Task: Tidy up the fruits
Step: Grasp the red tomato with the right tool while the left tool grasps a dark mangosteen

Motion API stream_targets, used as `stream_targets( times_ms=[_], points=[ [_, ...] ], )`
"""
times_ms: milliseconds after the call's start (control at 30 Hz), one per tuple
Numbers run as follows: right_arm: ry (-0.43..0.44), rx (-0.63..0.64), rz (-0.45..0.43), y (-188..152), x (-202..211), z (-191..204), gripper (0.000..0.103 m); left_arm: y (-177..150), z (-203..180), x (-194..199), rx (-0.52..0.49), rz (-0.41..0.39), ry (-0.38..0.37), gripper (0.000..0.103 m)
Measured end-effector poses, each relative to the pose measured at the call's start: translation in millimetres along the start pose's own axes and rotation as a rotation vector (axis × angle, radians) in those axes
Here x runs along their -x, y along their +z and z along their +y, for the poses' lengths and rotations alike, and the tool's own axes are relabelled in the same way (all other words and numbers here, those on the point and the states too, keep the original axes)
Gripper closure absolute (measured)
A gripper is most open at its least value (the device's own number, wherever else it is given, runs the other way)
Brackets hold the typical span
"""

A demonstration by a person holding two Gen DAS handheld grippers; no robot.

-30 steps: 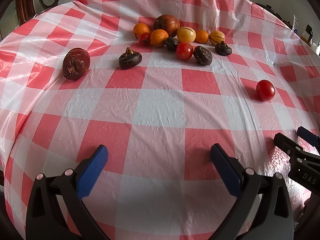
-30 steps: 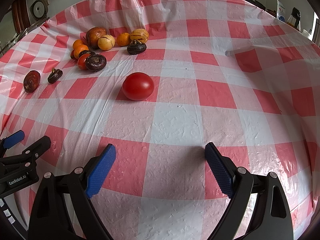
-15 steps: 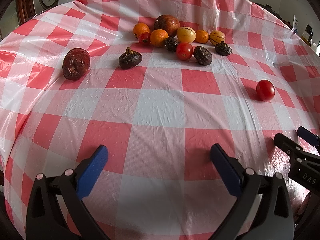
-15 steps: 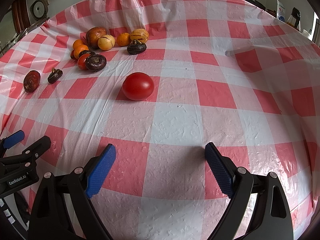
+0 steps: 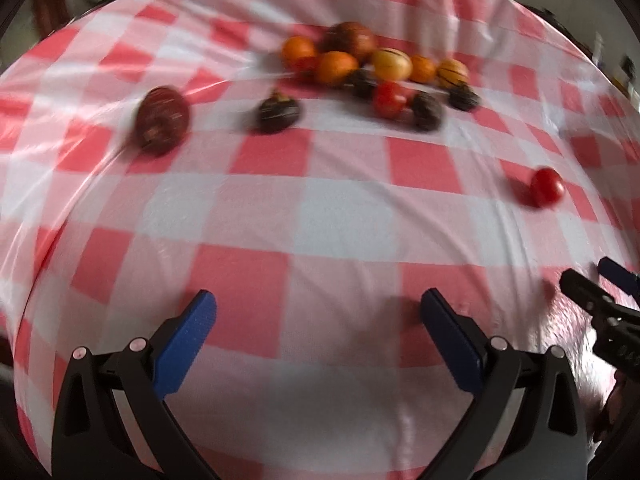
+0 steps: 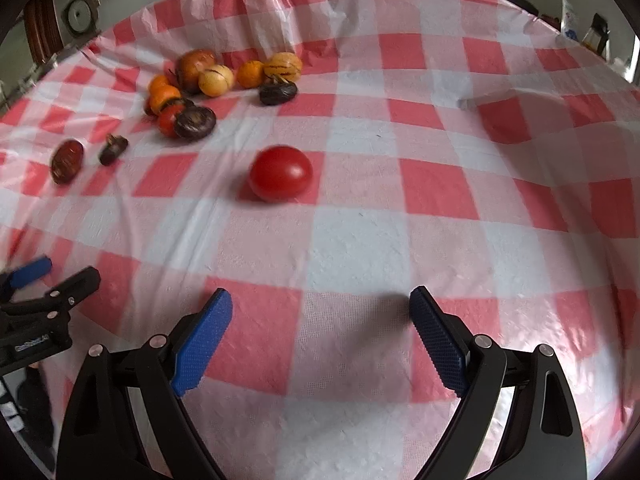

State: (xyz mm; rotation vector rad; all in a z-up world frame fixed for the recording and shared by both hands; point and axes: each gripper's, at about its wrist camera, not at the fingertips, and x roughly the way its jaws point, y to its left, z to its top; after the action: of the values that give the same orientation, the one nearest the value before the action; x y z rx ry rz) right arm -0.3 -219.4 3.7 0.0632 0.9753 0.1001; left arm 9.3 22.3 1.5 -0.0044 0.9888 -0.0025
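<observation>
A cluster of fruits (image 5: pixel 372 68) lies at the far middle of the red-and-white checked tablecloth (image 5: pixel 320 208): oranges, yellow striped melons, dark mangosteens, a brown round fruit and a small tomato. A dark red fruit (image 5: pixel 162 120) and a lone mangosteen (image 5: pixel 278 112) lie left of it. A single red tomato (image 6: pixel 280 174) lies apart, ahead of my right gripper (image 6: pixel 320 316), and shows at the right in the left wrist view (image 5: pixel 546 187). My left gripper (image 5: pixel 318 320) is open and empty. My right gripper is open and empty too.
The table edge drops off at the left (image 5: pixel 24 280). The right gripper's fingers show at the left view's right edge (image 5: pixel 592 300). The left gripper's fingers show at the right view's left edge (image 6: pixel 48 292). Shelf items stand beyond the table at far right (image 6: pixel 592 36).
The left wrist view has shifted and blurred: the left gripper is moving, and the fruits sit slightly lower and to the right in its frame. The right gripper has barely moved.
</observation>
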Motion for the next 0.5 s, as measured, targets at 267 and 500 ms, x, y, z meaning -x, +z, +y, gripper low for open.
stream_targets(
  times_ms=[267,500],
  points=[
    [0.057,0.077,-0.015,38,-28,22,0.017,0,28,8,0.111,-0.053,-0.078,0.001],
    [0.02,0.109,-0.029,52,-42,27,0.042,-1,45,15,0.134,-0.088,-0.019,0.001]
  ],
)
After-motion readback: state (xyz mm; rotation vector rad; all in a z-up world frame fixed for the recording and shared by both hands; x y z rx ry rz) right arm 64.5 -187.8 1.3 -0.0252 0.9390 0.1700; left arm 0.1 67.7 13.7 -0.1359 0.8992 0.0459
